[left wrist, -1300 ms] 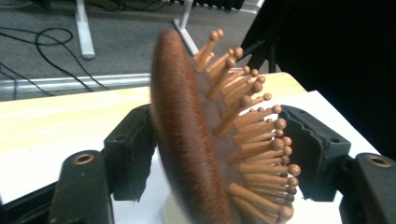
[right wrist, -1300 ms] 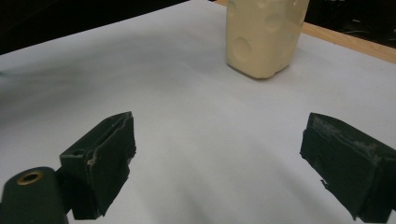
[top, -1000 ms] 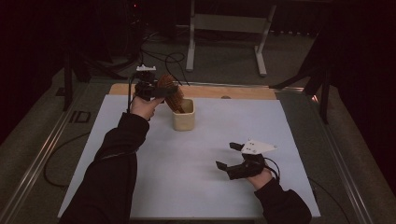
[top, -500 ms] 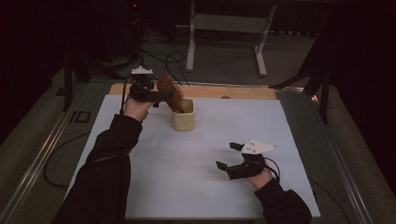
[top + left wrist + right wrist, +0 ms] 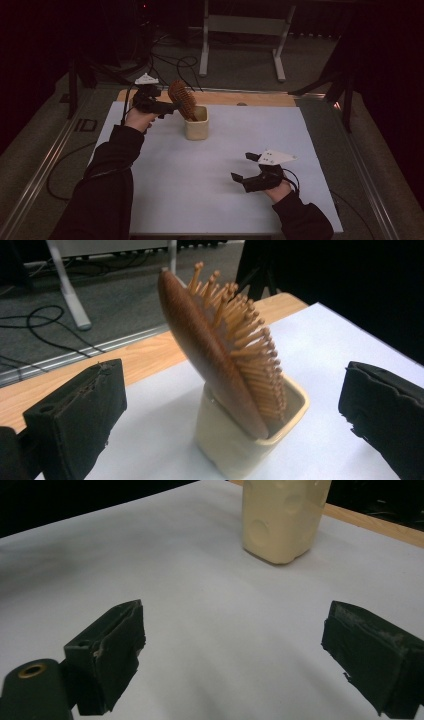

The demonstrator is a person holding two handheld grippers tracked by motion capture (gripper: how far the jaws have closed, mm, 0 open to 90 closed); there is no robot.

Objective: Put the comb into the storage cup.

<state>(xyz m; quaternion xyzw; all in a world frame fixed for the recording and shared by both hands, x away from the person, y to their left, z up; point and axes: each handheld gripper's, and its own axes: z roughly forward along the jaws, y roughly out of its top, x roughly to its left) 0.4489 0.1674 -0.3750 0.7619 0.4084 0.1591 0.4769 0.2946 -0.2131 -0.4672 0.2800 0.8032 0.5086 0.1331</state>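
Left claw [image 5: 172,106] has just let go, jaws wide, brush [image 5: 182,99] leaning in the cup [image 5: 196,129] far left on the surface [image 5: 215,165]. I'd back straight off without nudging it. Right claw [image 5: 244,168] idles released, near right.

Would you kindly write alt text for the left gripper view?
A wooden hairbrush stands tilted, bristles to the right, in a cream cup on a white table cover. The left gripper has its black jaws wide apart either side, touching nothing.
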